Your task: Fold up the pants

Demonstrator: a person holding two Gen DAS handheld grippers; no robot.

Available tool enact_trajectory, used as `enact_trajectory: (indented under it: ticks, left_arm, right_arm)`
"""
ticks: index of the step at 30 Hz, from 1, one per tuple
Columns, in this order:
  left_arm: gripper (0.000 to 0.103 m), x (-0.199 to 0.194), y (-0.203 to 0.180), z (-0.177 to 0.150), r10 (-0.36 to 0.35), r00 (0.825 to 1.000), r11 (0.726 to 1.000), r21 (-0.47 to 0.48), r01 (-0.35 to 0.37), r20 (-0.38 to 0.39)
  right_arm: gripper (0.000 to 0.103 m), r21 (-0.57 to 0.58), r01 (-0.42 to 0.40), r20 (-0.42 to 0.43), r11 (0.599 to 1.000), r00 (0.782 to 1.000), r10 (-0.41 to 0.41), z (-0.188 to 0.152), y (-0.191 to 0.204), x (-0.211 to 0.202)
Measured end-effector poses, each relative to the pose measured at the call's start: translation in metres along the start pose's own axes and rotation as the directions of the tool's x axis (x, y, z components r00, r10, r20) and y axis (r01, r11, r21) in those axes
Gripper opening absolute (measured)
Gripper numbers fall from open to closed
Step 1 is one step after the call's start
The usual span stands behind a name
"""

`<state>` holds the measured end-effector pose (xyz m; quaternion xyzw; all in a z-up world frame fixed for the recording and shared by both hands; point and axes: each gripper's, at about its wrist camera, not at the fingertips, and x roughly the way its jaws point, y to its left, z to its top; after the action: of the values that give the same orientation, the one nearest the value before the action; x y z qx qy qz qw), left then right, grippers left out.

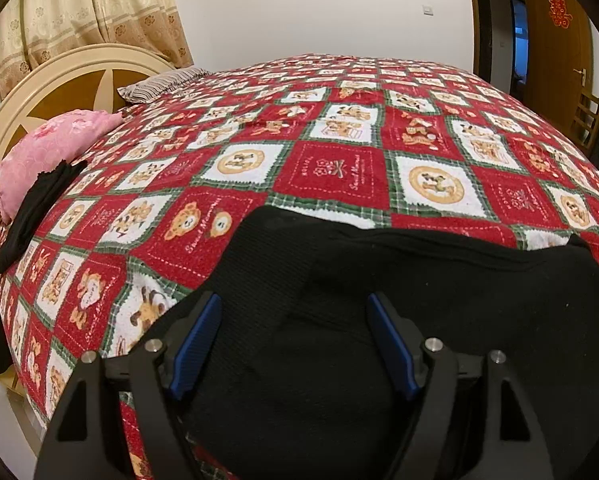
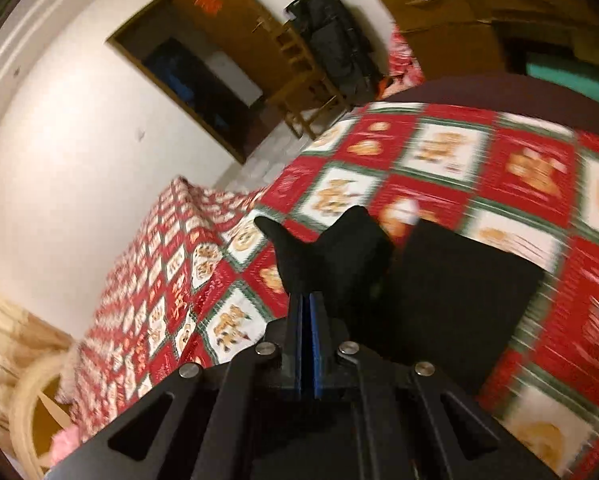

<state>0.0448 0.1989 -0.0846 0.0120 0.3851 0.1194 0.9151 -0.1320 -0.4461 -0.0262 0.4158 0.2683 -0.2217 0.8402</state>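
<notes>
Evidently the pants (image 1: 379,320) were laid flat on the quilt (image 1: 339,176) near the bed's close edge so that a fold could be carried across them, and each gripper had its own job. From the left wrist view the left gripper (image 1: 295,344) hovered low over the black cloth at six o'clock, jaws spread wide, both blue pads (image 1: 197,344) bare with nothing pinched between them; I judged it was waiting there to pin or catch the cloth, though whether the pads touched the fabric could not be told. It pointed steeply down toward the pants, level across, not rolled. From the right wrist view the right gripper (image 2: 308,300) had its pads pressed flat together, and a peak of the black pants (image 2: 339,256) rose from the tips toward twelve o'clock, so it looked clamped on a corner or hem of the cloth, lifting it clear of the quilt. The rest of the pants lay flat at three o'clock of that gripper. That view was smeared and canted, the bed running from seven toward two o'clock, which suggested a tilted wrist sweeping sideways with the cloth. A pink pillow (image 1: 47,152) and a second dark garment (image 1: 35,208) sat at nine o'clock in the left view, well apart from the work, beside the headboard (image 1: 59,76).
</notes>
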Motion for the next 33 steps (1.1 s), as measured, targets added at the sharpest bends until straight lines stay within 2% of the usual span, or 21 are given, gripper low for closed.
enact_trajectory:
  ticks: [5, 8, 11, 14, 15, 17, 18, 19, 21, 24, 26, 27, 28, 29, 30, 33]
  left_arm:
    - [0.078, 0.000, 0.001, 0.000, -0.001, 1.000, 1.000, -0.001, 0.001, 0.000]
    - [0.078, 0.000, 0.001, 0.000, -0.003, 1.000, 1.000, -0.001, 0.003, -0.002]
    - [0.079, 0.000, 0.000, 0.001, 0.001, 1.000, 1.000, 0.002, -0.001, -0.003]
    - [0.082, 0.002, 0.001, 0.000, 0.006, 1.000, 1.000, 0.005, -0.006, -0.009]
    - [0.082, 0.002, 0.002, 0.001, 0.007, 1.000, 1.000, 0.004, -0.007, -0.013]
    - [0.082, 0.002, 0.002, 0.002, 0.008, 1.000, 1.000, -0.003, -0.008, -0.023]
    - [0.082, 0.003, 0.003, 0.002, 0.009, 1.000, 1.000, -0.006, -0.009, -0.027]
    - [0.082, 0.002, 0.003, 0.003, 0.009, 0.999, 1.000, -0.010, -0.009, -0.031]
    - [0.082, 0.000, 0.004, 0.004, 0.001, 0.999, 1.000, -0.024, -0.002, -0.040]
    - [0.082, -0.005, 0.005, 0.006, -0.033, 0.998, 0.999, -0.043, 0.031, -0.052]
    - [0.082, -0.009, 0.004, 0.006, -0.062, 0.996, 0.997, -0.049, 0.059, -0.058]
    - [0.082, -0.010, 0.001, 0.005, -0.077, 0.995, 0.996, -0.047, 0.074, -0.059]
    - [0.082, -0.012, -0.003, 0.005, -0.090, 0.994, 0.995, -0.040, 0.088, -0.060]
    - [0.082, -0.012, -0.007, 0.006, -0.098, 0.993, 0.995, -0.029, 0.097, -0.059]
    - [0.082, -0.012, -0.010, 0.007, -0.104, 0.993, 0.995, -0.017, 0.103, -0.057]
    - [0.082, -0.014, -0.021, 0.005, -0.104, 0.993, 0.994, 0.031, 0.105, -0.047]
  right_arm:
    - [0.002, 0.106, 0.042, 0.010, 0.993, 0.999, -0.043, -0.015, -0.058, -0.016]
    - [0.002, 0.143, 0.103, 0.006, 0.984, 0.995, -0.104, -0.022, -0.087, -0.024]
    - [0.003, 0.138, 0.149, 0.014, 0.979, 0.988, -0.152, -0.024, -0.099, -0.036]
    - [0.003, 0.074, 0.102, 0.040, 0.992, 0.994, -0.105, -0.014, -0.080, -0.046]
    - [0.008, 0.035, 0.073, 0.043, 0.997, 0.996, -0.074, -0.009, -0.067, -0.046]
    - [0.049, -0.042, 0.042, 0.038, 0.998, 0.998, -0.040, -0.003, -0.048, -0.040]
    - [0.081, -0.074, 0.035, 0.034, 0.997, 0.999, -0.032, -0.002, -0.039, -0.036]
    - [0.084, -0.110, 0.044, 0.045, 0.993, 0.998, -0.039, 0.001, -0.028, -0.029]
    - [0.084, -0.165, 0.090, 0.058, 0.982, 0.995, -0.081, 0.006, -0.014, -0.016]
    - [0.083, -0.210, 0.129, 0.021, 0.969, 0.992, -0.128, 0.012, -0.002, 0.013]
    - [0.059, -0.246, 0.191, 0.000, 0.950, 0.980, -0.197, 0.013, -0.002, 0.032]
    - [0.019, -0.251, 0.187, -0.027, 0.950, 0.979, -0.200, 0.014, -0.004, 0.040]
    - [0.005, -0.229, 0.166, -0.065, 0.959, 0.981, -0.185, 0.015, -0.010, 0.043]
    - [0.005, -0.177, 0.135, -0.093, 0.975, 0.984, -0.153, 0.016, -0.018, 0.043]
    - [0.005, -0.114, 0.102, -0.085, 0.988, 0.990, -0.112, 0.018, -0.027, 0.036]
    - [0.005, -0.041, 0.088, -0.037, 0.995, 0.995, -0.090, 0.019, -0.049, 0.009]
